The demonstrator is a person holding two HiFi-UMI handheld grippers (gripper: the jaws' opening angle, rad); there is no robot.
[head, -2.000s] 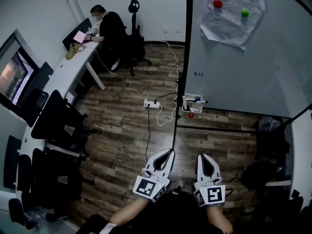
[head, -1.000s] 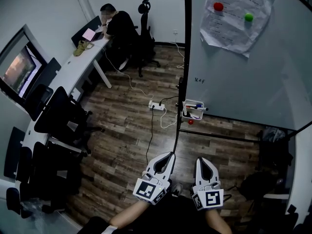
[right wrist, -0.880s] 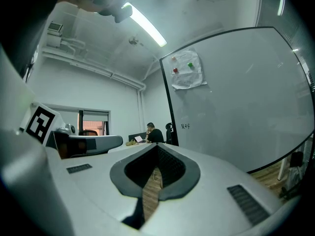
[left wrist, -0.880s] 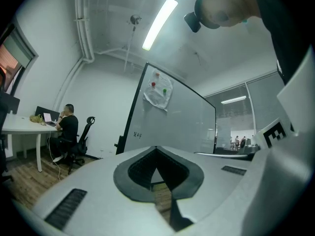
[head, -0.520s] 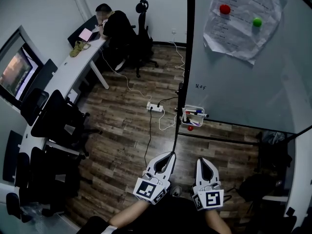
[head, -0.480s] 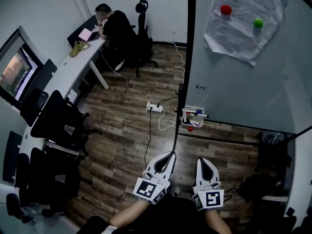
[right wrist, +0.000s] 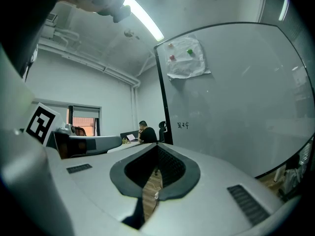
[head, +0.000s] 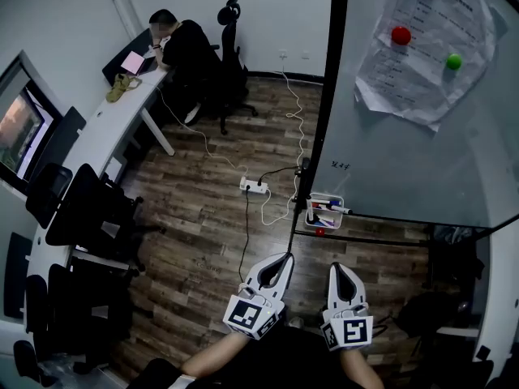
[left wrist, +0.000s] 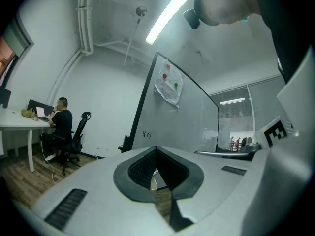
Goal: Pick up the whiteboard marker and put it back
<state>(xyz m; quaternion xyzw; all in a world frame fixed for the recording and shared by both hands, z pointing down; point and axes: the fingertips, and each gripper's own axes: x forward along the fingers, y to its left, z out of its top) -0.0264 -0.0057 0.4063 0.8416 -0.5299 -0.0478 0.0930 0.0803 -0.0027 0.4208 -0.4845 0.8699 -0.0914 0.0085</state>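
Underfoot, a dark wood-plank floor (head: 203,233) with a white power strip (head: 253,187) lying on it, white cables (head: 266,209) trailing across the planks, and black office chairs (head: 89,209) standing along the left. By the left wall, a long white bench (head: 97,132) carrying an open laptop (head: 132,61) and a tan bundle (head: 118,86). At the lower edge of the whiteboard (head: 405,160), a small white tray (head: 311,217) holding whiteboard markers (head: 328,207).

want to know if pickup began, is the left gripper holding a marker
No, the left gripper is shut, with nothing between its fingers.
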